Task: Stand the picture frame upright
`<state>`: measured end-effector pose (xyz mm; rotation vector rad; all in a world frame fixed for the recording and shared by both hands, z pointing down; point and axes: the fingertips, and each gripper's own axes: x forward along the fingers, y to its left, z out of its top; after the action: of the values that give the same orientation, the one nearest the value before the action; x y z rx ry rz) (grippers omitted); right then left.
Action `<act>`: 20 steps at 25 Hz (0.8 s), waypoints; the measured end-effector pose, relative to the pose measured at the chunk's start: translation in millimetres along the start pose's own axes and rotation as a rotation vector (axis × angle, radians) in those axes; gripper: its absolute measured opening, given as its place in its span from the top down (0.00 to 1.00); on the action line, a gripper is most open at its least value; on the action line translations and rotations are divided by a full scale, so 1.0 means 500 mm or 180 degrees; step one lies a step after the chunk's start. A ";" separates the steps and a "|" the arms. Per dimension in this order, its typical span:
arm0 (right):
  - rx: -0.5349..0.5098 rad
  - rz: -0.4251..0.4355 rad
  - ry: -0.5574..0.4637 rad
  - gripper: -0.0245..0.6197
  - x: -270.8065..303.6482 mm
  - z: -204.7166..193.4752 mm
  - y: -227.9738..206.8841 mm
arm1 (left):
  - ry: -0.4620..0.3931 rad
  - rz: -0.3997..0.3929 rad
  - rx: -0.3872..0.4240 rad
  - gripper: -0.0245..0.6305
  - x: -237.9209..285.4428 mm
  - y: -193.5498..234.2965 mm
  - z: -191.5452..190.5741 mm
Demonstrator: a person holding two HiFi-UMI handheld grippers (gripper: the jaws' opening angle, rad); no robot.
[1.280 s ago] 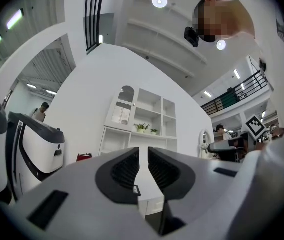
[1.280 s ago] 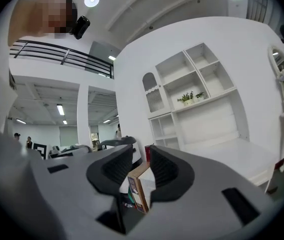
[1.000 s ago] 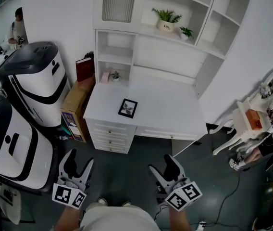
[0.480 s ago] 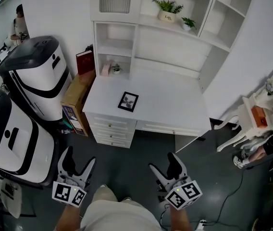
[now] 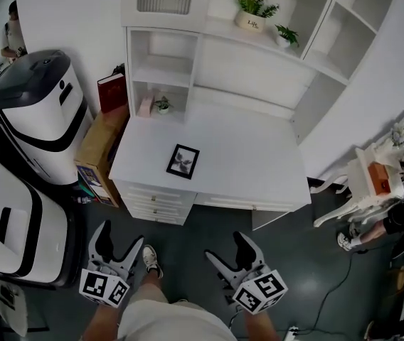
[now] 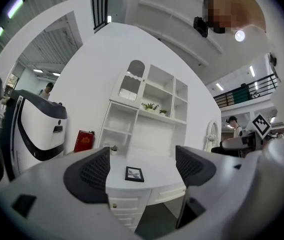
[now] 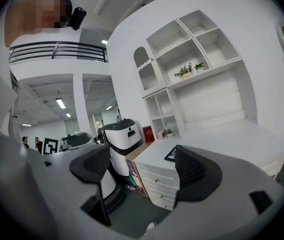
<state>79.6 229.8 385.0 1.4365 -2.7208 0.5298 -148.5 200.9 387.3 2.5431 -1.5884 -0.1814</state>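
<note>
Both claws are hanging low in front of the person, the left claw [image 5: 120, 237] at about 7 o'clock in the head view and the right claw [image 5: 227, 247] at about 5 o'clock. Their jaws have just been opening, and now they are standing spread as wide as they go. Nothing is sitting between either pair, only open air with the room beyond. Neither claw is touching anything.

What is changing is the approach. The person is walking in, one shoe [image 5: 150, 259] is stepping forward on the dark floor, and the white worktop [image 5: 252, 169] is looming nearer than it was a second ago.

The picture frame [image 5: 183, 161] is lying flat on its back, at about 8 o'clock from the worktop's middle and set back from the front edge above the drawers. It is at roughly 12 o'clock from the claws and well apart from them. The left gripper view is lining it up squarely between the jaws, while the right gripper view is catching it just beside one pad.

So I judge the task itself is not yet begun. This is the walk-up, with the claws readied for a reach to the frame.
</note>
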 end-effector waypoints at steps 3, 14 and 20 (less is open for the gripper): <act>-0.0004 -0.0083 0.0061 0.33 0.096 0.022 -0.042 | 0.0012 -0.0071 -0.0056 0.36 0.096 0.061 -0.005; 0.0028 -0.0395 0.0293 0.33 0.378 0.106 -0.143 | 0.0155 -0.0482 -0.0255 0.33 0.398 0.247 0.004; 0.0185 -0.0569 0.0452 0.33 0.428 0.094 -0.197 | 0.0388 -0.0687 -0.0330 0.33 0.493 0.248 -0.033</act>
<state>42.1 -6.4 405.8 1.5701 -2.4590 0.6771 -147.5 -73.6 418.7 2.5862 -1.2284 -0.1246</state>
